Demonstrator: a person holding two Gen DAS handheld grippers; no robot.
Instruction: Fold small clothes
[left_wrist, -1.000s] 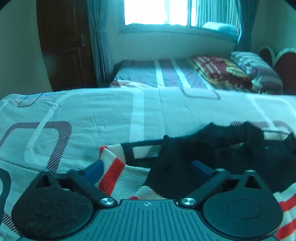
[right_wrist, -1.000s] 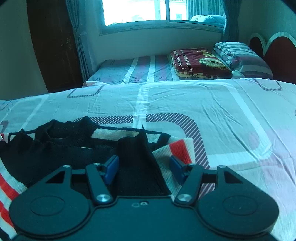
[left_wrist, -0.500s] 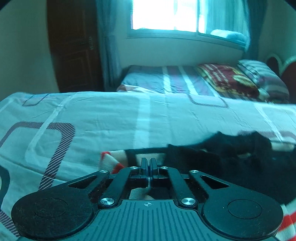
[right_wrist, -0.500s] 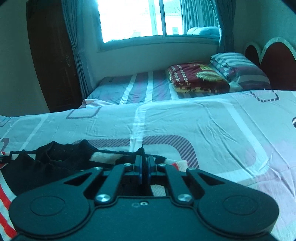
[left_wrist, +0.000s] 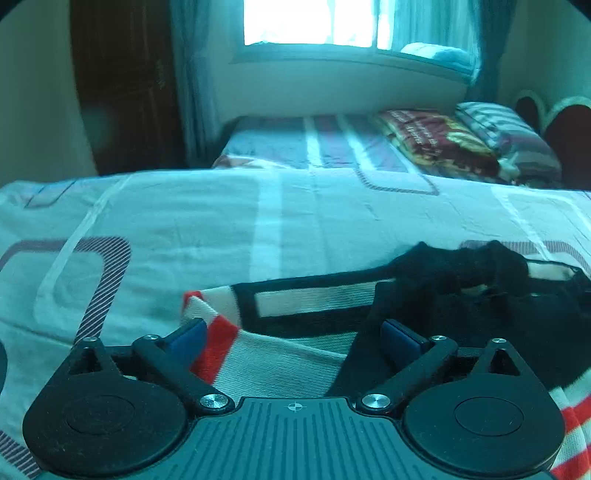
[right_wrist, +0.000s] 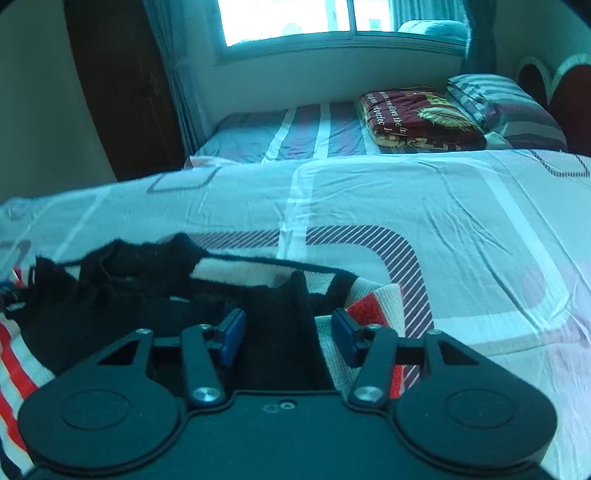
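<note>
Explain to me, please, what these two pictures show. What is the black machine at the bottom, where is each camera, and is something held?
The black machine is no robot arm. A person holds one two-finger gripper in each hand, and a fisheye camera on each looks forward along the fingers. One picture comes from the left gripper, the other from the right gripper. Both point down at a bed with a patterned sheet. On it lies a small knitted garment, black with cream and red stripes. Both grippers' jaws are opening. The garment lies between the blue pads, but they do not press on it, so nothing is held. Behind stands a second bed with a folded blanket and a pillow.
</note>
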